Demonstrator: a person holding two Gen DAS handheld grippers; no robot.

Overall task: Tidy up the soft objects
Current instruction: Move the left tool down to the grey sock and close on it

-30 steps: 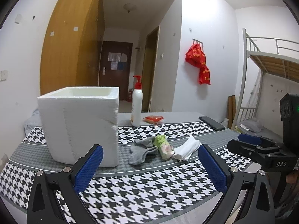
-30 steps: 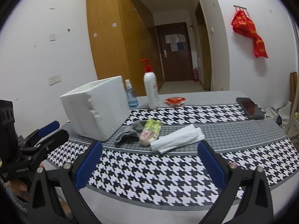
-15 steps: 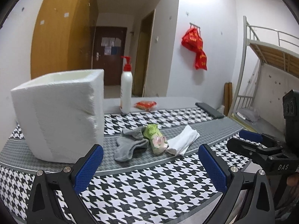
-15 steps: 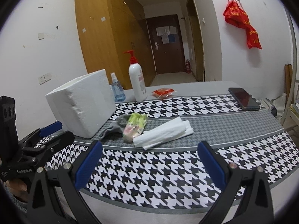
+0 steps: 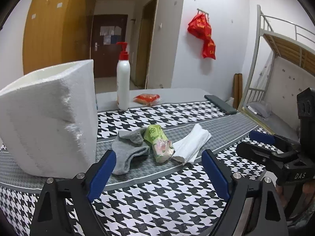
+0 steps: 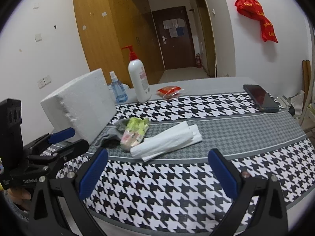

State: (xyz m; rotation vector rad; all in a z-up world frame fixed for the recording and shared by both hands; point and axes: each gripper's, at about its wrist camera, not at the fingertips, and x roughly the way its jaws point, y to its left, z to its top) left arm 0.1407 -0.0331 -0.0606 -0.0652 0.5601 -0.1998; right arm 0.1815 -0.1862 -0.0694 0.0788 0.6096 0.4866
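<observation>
socks, a tissue pack and a folded cloth sit together on the grey band of the houndstooth cloth [image 5: 157, 200] covering my counter. the grey socks [image 5: 128, 151] lie closest to the white foam box [image 5: 49, 122], just beside its near corner, and i can't tell whether they touch it. the green tissue pack [image 5: 159, 145] rests against the socks, partly over them, and the folded white cloth [image 5: 192, 145] touches the pack's other side. from my right camera the same row reads socks [image 6: 112, 135], pack [image 6: 135, 133], white cloth [image 6: 167, 140], with the foam box [image 6: 78, 106] behind to the left. my left gripper [image 5: 159, 179] hovers over the near edge of the cloth with its jaws spread wide and nothing between them, aimed toward the pile. my right gripper [image 6: 157, 172] does the same from the other side, jaws wide apart and holding nothing, the white cloth nearest to it. further back a white pump bottle [image 6: 138, 80] with a red top stands upright, a small blue spray bottle [image 6: 117, 90] beside it, a red snack packet [image 6: 169, 91] lying flat, and a dark phone [image 6: 260, 98] near the far right edge.
</observation>
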